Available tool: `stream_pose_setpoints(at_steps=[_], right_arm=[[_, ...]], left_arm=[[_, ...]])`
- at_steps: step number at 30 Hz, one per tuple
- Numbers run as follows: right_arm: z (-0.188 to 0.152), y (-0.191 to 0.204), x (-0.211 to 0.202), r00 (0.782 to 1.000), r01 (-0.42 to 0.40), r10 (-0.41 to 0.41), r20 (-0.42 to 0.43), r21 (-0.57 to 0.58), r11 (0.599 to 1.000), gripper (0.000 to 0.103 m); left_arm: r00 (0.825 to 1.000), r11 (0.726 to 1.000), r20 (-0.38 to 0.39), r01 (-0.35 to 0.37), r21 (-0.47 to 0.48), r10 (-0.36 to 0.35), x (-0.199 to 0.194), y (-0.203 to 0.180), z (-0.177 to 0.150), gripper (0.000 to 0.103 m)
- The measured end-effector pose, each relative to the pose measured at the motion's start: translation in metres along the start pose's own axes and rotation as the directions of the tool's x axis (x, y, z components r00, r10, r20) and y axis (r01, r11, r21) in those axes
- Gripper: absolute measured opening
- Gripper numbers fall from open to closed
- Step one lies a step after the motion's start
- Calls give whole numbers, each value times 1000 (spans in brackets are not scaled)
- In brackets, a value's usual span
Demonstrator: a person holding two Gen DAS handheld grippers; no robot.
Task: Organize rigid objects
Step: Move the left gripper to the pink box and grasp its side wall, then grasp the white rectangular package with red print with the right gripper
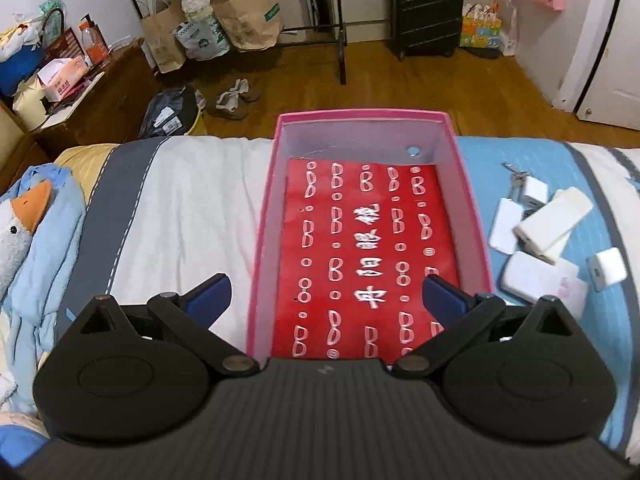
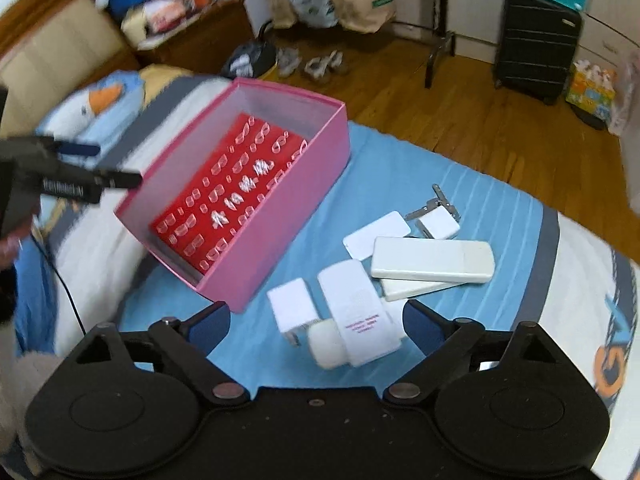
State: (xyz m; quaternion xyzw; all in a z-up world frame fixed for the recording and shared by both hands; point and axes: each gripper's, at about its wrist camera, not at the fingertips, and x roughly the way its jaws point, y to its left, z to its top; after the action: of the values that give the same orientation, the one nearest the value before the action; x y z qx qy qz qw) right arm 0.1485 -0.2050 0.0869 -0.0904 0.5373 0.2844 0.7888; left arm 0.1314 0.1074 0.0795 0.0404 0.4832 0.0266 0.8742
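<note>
A pink open box [image 1: 474, 216] [image 2: 280, 216] with a red printed sheet [image 1: 360, 256] on its floor lies on the bed. My left gripper [image 1: 326, 300] is open and empty, its fingers straddling the box's near left wall; it also shows in the right wrist view [image 2: 80, 164]. Several white rigid items lie on the blue bedding right of the box: a long white case [image 2: 432, 260], a white card [image 2: 376, 234], a small charger cube [image 2: 292, 310], a white device with red print [image 2: 360, 316] and keys [image 2: 434, 204]. My right gripper [image 2: 316, 326] is open just above the cube and the printed device.
A blue penguin plush [image 1: 28, 220] lies at the bed's left end. Beyond the bed's far edge are wooden floor, shoes [image 1: 234, 98], paper bags [image 1: 248, 16], a black suitcase [image 1: 426, 8] and a cluttered nightstand [image 1: 80, 80].
</note>
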Motion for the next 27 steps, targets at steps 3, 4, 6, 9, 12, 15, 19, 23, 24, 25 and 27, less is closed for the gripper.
stream_pose_setpoints(at_steps=[3, 4, 6, 9, 12, 15, 19, 23, 24, 25, 27], right_arm=[[7, -2, 5, 1000, -15, 14, -17, -43, 999, 92], [9, -3, 7, 1000, -27, 26, -12, -54, 998, 92], [11, -7, 11, 999, -49, 49, 1, -67, 997, 89], [12, -13, 25, 998, -68, 68, -4, -77, 995, 83], [11, -20, 39, 997, -77, 75, -33, -81, 994, 74], [13, -27, 51, 996, -82, 78, -43, -75, 994, 70], [13, -39, 69, 993, -96, 91, -70, -72, 993, 65], [8, -48, 90, 987, -84, 70, -145, -88, 993, 64], [7, -49, 95, 984, -87, 72, -162, -88, 992, 64], [7, -52, 100, 981, -94, 77, -177, -86, 992, 64], [5, -55, 112, 975, -108, 91, -204, -75, 991, 64]], left_arm=[[1000, 1000, 2, -11, -11, 11, 15, 8, -2, 103], [1000, 1000, 1, -16, -19, 16, 21, 12, -2, 103], [1000, 999, -2, -8, -39, 8, 35, 20, -4, 102], [1000, 998, -7, -17, -58, 16, 58, 27, -6, 98], [1000, 999, -18, -20, -36, 19, 80, 33, -12, 85], [998, 998, -55, -22, -63, 19, 102, 43, -12, 61], [997, 996, -57, -55, -77, 50, 121, 53, -13, 27], [998, 994, -62, -7, -107, 0, 136, 60, -14, 7], [998, 994, -63, -6, -107, -1, 139, 60, -14, 7], [998, 994, -59, -8, -106, 2, 141, 59, -13, 7], [999, 992, -46, 10, -123, -16, 143, 59, -13, 7]])
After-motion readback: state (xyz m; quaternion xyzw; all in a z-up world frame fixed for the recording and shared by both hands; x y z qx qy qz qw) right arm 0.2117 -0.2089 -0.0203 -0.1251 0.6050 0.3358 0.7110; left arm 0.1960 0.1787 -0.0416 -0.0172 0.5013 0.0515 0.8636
